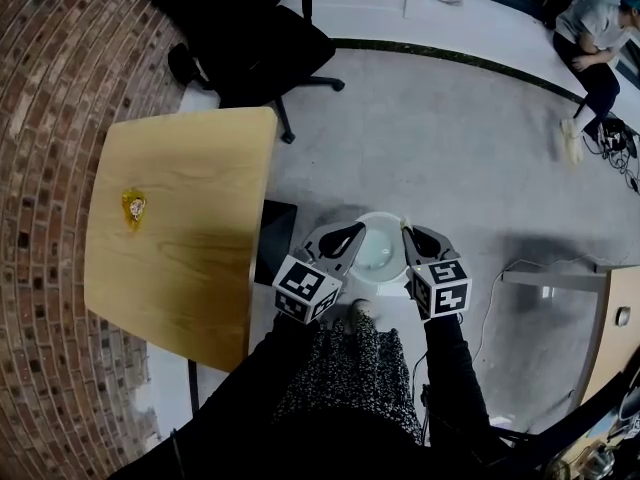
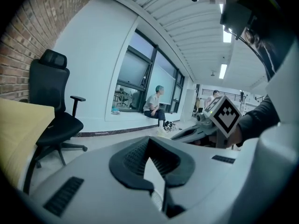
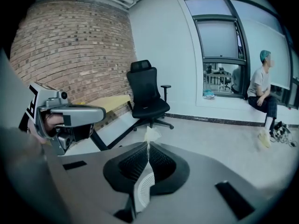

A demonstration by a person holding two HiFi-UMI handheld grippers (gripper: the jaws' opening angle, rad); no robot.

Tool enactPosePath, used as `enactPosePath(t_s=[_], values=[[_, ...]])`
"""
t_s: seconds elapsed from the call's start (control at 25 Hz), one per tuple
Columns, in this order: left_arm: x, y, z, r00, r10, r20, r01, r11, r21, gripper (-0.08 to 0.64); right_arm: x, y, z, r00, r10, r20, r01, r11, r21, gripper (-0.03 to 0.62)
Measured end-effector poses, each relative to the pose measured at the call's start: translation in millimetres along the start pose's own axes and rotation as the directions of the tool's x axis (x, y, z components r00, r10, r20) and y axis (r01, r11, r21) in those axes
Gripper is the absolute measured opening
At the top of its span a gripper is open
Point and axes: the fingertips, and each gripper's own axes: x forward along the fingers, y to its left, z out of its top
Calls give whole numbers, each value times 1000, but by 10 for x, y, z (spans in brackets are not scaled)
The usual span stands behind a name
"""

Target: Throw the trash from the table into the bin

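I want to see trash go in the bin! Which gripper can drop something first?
Right. The right gripper pinches a pale scrap by the white bin; the left gripper holds nothing.

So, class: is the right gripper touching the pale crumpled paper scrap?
Touching. The right gripper view shows the right gripper shut on the pale crumpled paper scrap, which pokes past its tips.

- Left gripper (image 1: 355,231): jaws together, nothing seen between them, pointing slightly downward.
- Right gripper (image 1: 410,232): jaws pinched on a pale scrap (image 3: 151,135), tilted lower.
- Left arm (image 1: 250,378) and right arm (image 1: 455,368): dark-sleeved, extended forward, grippers side by side.
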Motion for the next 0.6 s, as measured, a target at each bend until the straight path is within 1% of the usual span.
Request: enactPosePath(t_s=[0.12,0.24,0.32,0.52,0.6], values=[[88,50,-224,999,5,-34,-5,1000,8,0,125,-41,-187,1000,-1,-25,1,1000,3,15],[168,127,-431,998,20,-57,-20,1000,0,0,240,-66,-387,998,-2,-60,1,1000,-11,15],[173,166,-534,997,37,-62,-37,999,-1,0,297,-69,-541,997,-5,-82,4,1000,-17,15],[206,332,-791,995,68,-68,-69,998,-11,0,539,-135,-840,994,-19,-108,20,1000,8,15],[235,396,-903,994,78,-77,-79,997,-11,0,638,-141,-942,993,-12,-120,14,1000,20,15]])
